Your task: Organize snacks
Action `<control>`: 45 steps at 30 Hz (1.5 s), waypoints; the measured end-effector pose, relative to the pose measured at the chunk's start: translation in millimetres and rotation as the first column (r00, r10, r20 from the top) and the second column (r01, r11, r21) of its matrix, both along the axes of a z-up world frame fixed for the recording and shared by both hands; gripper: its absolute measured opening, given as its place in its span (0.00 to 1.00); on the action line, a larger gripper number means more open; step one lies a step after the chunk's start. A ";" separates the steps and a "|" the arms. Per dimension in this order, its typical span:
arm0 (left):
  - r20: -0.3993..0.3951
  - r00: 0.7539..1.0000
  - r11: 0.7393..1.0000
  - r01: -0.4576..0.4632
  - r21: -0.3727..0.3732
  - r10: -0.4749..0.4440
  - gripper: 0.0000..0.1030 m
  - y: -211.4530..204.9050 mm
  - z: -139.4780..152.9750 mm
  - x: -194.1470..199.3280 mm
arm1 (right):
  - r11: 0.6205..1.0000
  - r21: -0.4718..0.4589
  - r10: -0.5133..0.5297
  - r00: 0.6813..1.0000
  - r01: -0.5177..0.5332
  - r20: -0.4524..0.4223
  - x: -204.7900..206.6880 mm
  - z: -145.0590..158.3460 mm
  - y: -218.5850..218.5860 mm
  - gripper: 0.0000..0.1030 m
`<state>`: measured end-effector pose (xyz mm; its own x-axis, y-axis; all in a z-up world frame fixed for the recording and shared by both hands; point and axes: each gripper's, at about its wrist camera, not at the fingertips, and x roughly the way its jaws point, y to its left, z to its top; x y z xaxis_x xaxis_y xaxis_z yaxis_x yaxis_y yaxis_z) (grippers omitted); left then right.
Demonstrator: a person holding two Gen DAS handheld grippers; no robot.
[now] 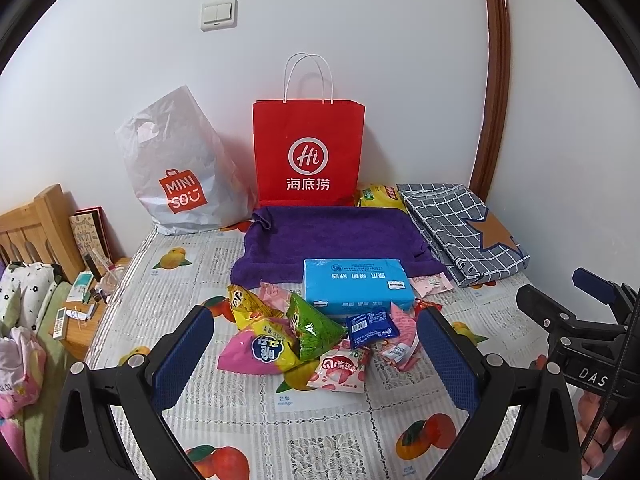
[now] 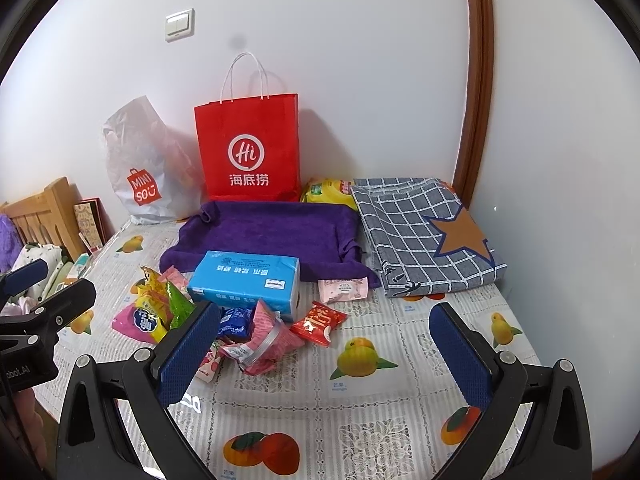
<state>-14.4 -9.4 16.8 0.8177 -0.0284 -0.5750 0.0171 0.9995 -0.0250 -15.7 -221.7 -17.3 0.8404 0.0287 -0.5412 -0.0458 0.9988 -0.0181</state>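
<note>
A heap of snack packets (image 1: 304, 340) (image 2: 240, 332) lies on the fruit-print tablecloth (image 1: 280, 432) (image 2: 360, 420): a pink-and-yellow bag (image 1: 260, 350), a green bag (image 1: 310, 330), a small blue packet (image 1: 370, 326), a red packet (image 2: 318, 320). Behind the heap sits a blue tissue pack (image 1: 356, 288) (image 2: 246, 282). A red paper bag (image 1: 308, 152) (image 2: 248, 148) stands upright by the wall. My left gripper (image 1: 316, 354) is open above the heap. My right gripper (image 2: 324, 354) is open to the right of the heap, over bare cloth.
A purple towel (image 1: 336, 236) (image 2: 272, 232) lies before the red bag. A white Miniso bag (image 1: 176, 176) (image 2: 140, 168) stands at left, a folded checked cloth (image 1: 464, 232) (image 2: 424, 232) at right, a yellow packet (image 1: 378, 196) (image 2: 326, 192) behind it. A wooden headboard (image 1: 36, 228) flanks the left edge.
</note>
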 end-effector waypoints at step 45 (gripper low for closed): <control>-0.087 0.996 1.000 0.021 -0.021 -0.023 0.99 4.3 -43.9 54.8 | 0.998 0.044 -0.046 0.992 0.051 -0.115 54.3 -43.4 -28.5 0.96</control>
